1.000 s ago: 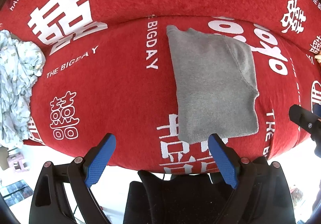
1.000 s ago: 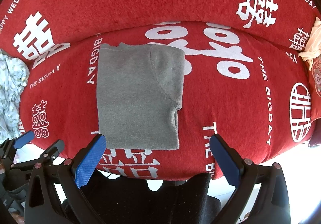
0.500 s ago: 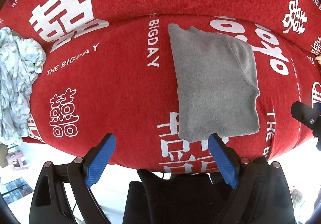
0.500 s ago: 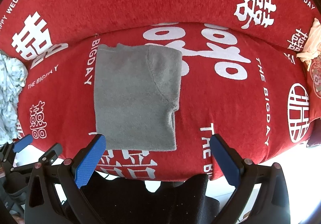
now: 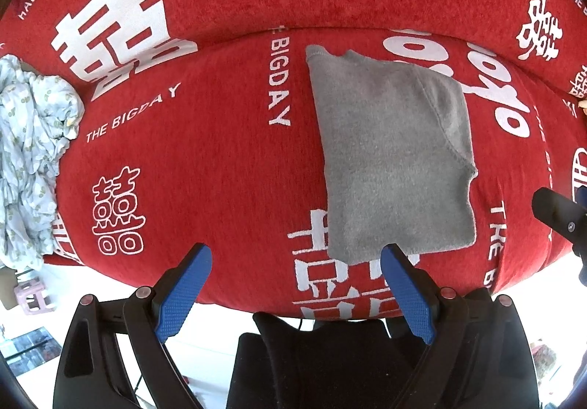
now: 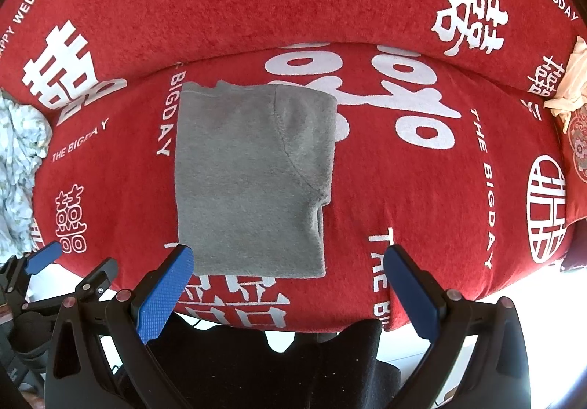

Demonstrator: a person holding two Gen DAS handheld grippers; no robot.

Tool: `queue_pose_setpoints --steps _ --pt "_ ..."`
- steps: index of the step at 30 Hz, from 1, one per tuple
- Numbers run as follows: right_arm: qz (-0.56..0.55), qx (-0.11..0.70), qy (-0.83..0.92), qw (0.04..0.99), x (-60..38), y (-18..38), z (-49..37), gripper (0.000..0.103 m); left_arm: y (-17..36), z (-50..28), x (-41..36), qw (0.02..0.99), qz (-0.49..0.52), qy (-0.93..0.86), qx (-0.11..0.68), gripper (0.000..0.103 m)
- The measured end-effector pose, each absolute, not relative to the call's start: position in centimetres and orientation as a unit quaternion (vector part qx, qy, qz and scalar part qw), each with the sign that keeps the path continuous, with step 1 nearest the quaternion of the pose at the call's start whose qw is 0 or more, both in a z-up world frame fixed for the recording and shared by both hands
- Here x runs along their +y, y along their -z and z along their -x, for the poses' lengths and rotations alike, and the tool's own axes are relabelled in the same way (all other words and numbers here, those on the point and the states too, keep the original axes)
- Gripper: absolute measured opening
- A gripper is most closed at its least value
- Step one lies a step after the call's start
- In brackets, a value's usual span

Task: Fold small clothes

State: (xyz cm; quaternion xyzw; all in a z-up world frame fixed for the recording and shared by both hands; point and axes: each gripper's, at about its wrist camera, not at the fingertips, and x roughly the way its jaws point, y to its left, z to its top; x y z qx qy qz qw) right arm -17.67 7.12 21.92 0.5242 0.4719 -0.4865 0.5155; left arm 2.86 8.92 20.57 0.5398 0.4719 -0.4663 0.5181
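You see a red sofa cover point(image 5: 220, 159) printed with white characters and "THE BIGDAY". At its right end lie a cream cloth point(image 6: 567, 86) and a patterned red cushion point(image 6: 578, 148).

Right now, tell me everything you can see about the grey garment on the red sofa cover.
The grey garment looks like soft, fuzzy knit or fleece. It is folded into a neat, roughly rectangular packet, with a curved seam running down its right part and a small notch at the lower right edge. It lies flat on the red sofa cover, over white printed lettering. Nothing else touches it: the left gripper and right gripper are both open, near its front edge.
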Motion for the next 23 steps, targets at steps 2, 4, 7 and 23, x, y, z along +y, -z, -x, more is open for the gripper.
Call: queue_pose_setpoints --steps 2,4,7,23 --pt "-0.525 0.475 0.485 0.514 7.05 -21.72 17.57 0.103 -20.49 -2.78 8.84 0.521 -0.539 0.465 0.471 0.094" --pt "-0.526 0.477 0.483 0.512 7.0 -21.52 17.45 0.103 -20.41 -2.73 8.78 0.523 -0.54 0.464 0.469 0.094" --pt "-0.528 0.479 0.481 0.51 6.96 -21.27 17.28 0.103 -20.36 -2.76 8.66 0.527 -0.537 0.466 0.466 0.094" --pt "-0.534 0.466 0.49 0.508 6.77 -21.53 17.28 0.103 -20.38 -2.01 8.46 0.504 -0.537 0.485 0.471 0.094"
